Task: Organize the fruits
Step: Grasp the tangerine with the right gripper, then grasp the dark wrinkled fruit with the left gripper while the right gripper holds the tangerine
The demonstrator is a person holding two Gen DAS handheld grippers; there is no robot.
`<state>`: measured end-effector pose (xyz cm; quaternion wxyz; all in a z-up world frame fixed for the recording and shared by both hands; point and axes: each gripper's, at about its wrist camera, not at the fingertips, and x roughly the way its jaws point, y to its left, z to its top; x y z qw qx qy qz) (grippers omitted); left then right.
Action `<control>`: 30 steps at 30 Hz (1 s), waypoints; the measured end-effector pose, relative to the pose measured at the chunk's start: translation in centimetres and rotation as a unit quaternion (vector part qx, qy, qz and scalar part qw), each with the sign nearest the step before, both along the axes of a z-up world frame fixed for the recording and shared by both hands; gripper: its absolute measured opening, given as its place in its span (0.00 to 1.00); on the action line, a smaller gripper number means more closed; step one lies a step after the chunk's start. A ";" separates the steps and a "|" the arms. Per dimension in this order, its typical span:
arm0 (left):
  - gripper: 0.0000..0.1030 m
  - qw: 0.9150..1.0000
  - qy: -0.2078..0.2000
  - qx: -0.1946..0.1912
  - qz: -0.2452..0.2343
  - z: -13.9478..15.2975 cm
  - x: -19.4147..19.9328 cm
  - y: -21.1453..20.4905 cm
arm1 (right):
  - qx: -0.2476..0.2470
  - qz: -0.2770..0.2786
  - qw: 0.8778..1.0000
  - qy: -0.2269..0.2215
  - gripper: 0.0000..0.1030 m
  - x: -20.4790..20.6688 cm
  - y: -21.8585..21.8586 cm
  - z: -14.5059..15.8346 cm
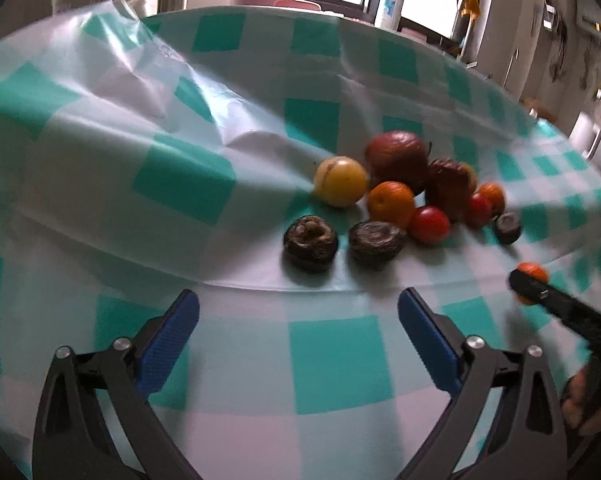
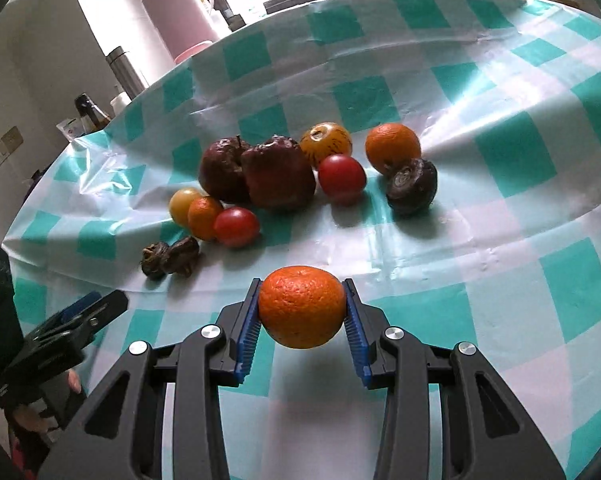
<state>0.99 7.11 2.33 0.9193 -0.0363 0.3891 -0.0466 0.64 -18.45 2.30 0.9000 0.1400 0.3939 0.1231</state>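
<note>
Between the pads of the right gripper (image 2: 302,308) sits an orange (image 2: 302,306) — firmly clamped, clear of the fruit pile (image 2: 276,176) ahead; left gripper (image 1: 298,340) spread, empty. Carry level — avoid squeezing harder.

the fruits sit bunched together on the tablecloth (image 2: 500,152), with two apples (image 2: 256,172) touching at the middle of the bunch, a tomato (image 2: 341,178) just right of them, and an orange (image 2: 392,147) farther right with a shrivelled fruit (image 2: 412,186) touching its near side. left of the apples three small fruits (image 2: 214,216) press together, and two dried pieces (image 2: 170,258) lie just before them. nearer than the bunch and apart from it, a tangerine (image 2: 302,306) is clamped between the pads of the right gripper (image 2: 302,312), above the cloth, while the left gripper (image 1: 298,336) stands spread with only cloth between its pads, before the bunch.
</note>
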 end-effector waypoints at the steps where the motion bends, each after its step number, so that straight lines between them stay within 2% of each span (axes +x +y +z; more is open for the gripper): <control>1: 0.87 1.000 0.006 0.008 -0.004 -0.1 0.2 -0.1 | 0.002 0.003 1.000 -0.002 0.38 -0.2 0.0 0.1; 2: 0.83 1.000 0.013 0.012 -0.010 -0.3 0.5 -0.3 | 0.003 0.006 1.000 -0.004 0.38 -0.2 0.0 0.1; 5: 0.81 0.999 0.025 0.017 -0.017 -0.6 1.3 -0.2 | 0.005 0.012 1.000 -0.003 0.38 -0.2 0.2 0.1; 7: 0.78 0.999 0.029 0.033 -0.020 -0.7 2.4 -0.2 | 0.005 0.015 1.000 -0.001 0.38 -0.1 0.2 0.0; 9: 0.67 0.998 0.038 0.043 -0.026 -1.1 3.6 -0.2 | 0.005 0.017 1.000 -0.002 0.39 -0.1 0.3 0.1; 16: 0.66 0.997 0.035 0.035 -0.053 -0.9 6.3 -0.6 | 0.003 0.015 1.000 -0.001 0.39 -0.1 0.3 0.1; 17: 0.62 0.997 0.037 0.040 -0.053 -1.0 6.6 -0.8 | 0.003 0.014 1.000 -0.001 0.39 -0.1 0.2 0.1; 18: 0.47 0.996 0.040 0.048 -0.057 -1.1 6.8 -1.1 | 0.004 0.012 1.000 -0.002 0.39 -0.1 0.2 0.1; 19: 0.39 0.996 0.045 0.046 -0.065 -1.2 6.8 -1.3 | 0.004 0.011 1.000 -0.003 0.39 -0.2 0.2 0.1; 22: 0.37 0.997 0.037 0.038 -0.063 -0.9 5.5 -1.4 | 0.006 0.008 1.000 -0.005 0.39 -0.2 0.0 0.2; 25: 0.37 0.998 0.008 0.030 -0.046 0.3 2.9 -1.1 | 0.010 0.008 1.000 -0.009 0.39 -0.3 -0.1 0.2; 30: 0.37 0.999 -0.044 -0.027 0.000 1.8 -2.4 -0.3 | 0.021 0.008 1.000 -0.015 0.39 -0.4 -0.5 0.3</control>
